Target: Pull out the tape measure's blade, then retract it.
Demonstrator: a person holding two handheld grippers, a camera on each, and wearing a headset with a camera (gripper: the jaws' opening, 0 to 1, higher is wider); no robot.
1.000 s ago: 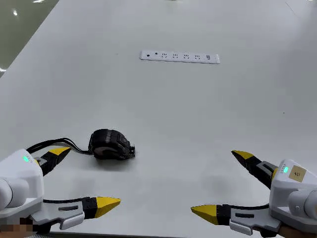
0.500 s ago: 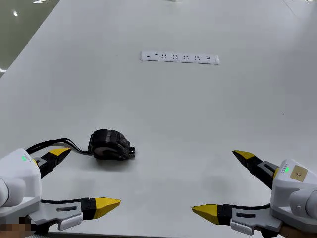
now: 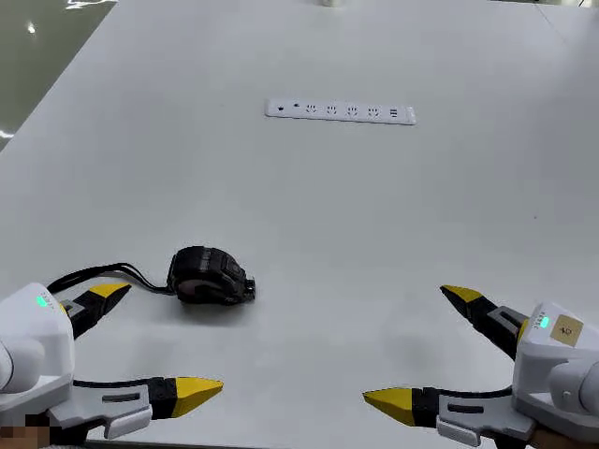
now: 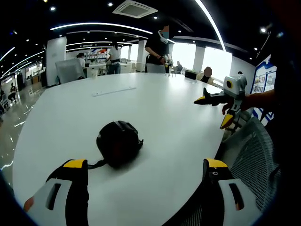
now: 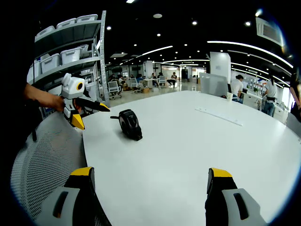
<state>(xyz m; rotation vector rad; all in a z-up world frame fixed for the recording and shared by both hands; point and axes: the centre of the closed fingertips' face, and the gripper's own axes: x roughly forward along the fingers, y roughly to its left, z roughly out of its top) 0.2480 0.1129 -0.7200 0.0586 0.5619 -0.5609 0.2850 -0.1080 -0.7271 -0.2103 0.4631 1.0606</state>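
- Tape measure (image 3: 210,275): black case, resting on the white table (image 3: 374,215) in the near-left part of the head view, between the two grippers but much closer to the left one.
- Long axis: runs roughly left to right across the head view. The small protruding nose at its right end points toward the right gripper's side. A black strap (image 3: 101,273) leaves the left end and curves away to the left.
- Left gripper (image 3: 168,337): yellow-tipped fingers (image 3: 198,386) spread wide, nothing between them and nothing touched. The far fingertip lies near the strap but apart from it. In the left gripper view the case (image 4: 118,142) sits ahead of the jaws, just left of centre.
- Right gripper (image 3: 411,346): fingers spread equally wide, holding nothing, above bare table well to the right of the case. In the right gripper view the case (image 5: 130,124) stands well ahead and to the left.
- Power strip (image 3: 340,110): white, lying across the far table; its markings are too small to read.
- Writing: none legible on the case. The tan label on the right gripper's body is too small to read.
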